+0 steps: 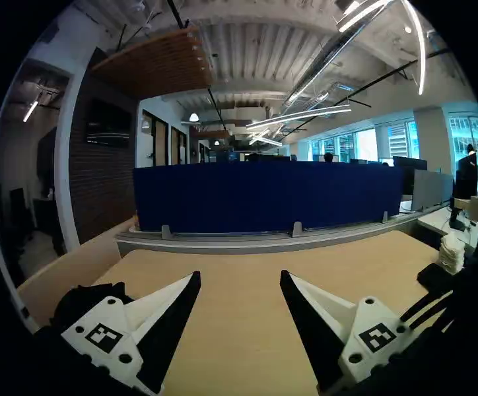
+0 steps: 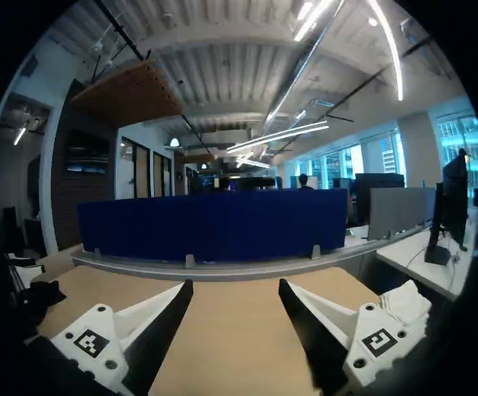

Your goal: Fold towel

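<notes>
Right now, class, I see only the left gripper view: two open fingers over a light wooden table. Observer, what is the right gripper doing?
Observer: The right gripper is open and holds nothing.
Operator: Any towel near it?
Observer: A white folded cloth lies beside the finger on the view's right, near the edge of the light wooden table.
Operator: Is it gripped?
Observer: No, it sits outside the jaws.

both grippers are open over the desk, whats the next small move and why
Probably swing the right hand-held gripper to its right, toward the white folded cloth stack. Both it and the left hand-held gripper are open and hold nothing above the light wooden tabletop. The stack sits just beyond the right one's right-hand finger, so it looks like the nearest towel to fetch.
</notes>
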Demonstrator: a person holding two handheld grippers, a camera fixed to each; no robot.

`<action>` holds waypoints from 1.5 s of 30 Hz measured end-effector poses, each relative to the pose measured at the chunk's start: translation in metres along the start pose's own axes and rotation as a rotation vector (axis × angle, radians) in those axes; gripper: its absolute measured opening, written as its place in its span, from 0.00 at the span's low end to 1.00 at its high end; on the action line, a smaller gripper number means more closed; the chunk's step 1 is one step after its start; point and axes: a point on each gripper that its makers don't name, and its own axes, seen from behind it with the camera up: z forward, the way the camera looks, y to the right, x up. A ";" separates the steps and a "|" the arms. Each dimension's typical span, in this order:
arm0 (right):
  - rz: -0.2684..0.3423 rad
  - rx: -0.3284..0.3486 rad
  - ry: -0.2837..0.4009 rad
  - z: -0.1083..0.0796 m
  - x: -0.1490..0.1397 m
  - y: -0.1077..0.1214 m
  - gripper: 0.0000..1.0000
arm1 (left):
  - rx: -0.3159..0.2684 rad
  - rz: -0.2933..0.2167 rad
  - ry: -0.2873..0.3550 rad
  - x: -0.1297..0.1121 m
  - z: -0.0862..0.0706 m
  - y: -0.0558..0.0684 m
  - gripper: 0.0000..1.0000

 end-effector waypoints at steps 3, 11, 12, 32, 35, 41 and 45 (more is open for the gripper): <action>0.008 -0.001 -0.001 -0.001 0.002 -0.004 1.00 | 0.016 0.006 0.023 -0.002 0.002 -0.005 0.89; 0.037 -0.010 0.003 0.002 0.000 -0.008 1.00 | 0.013 0.034 0.062 -0.023 0.005 -0.010 0.89; 0.039 -0.014 0.008 0.002 0.000 -0.008 1.00 | 0.013 0.033 0.064 -0.027 0.006 -0.011 0.89; 0.029 -0.035 0.049 0.020 -0.021 -0.005 1.00 | 0.051 0.013 0.105 -0.111 0.023 -0.039 0.89; 0.021 -0.037 0.049 0.022 -0.025 -0.004 1.00 | 0.052 0.010 0.111 -0.118 0.026 -0.039 0.89; 0.028 -0.049 0.053 0.023 -0.032 0.002 1.00 | 0.064 0.030 0.105 -0.134 0.026 -0.039 0.89; 0.029 -0.048 0.049 0.024 -0.037 0.003 1.00 | 0.064 0.015 0.116 -0.133 0.024 -0.040 0.89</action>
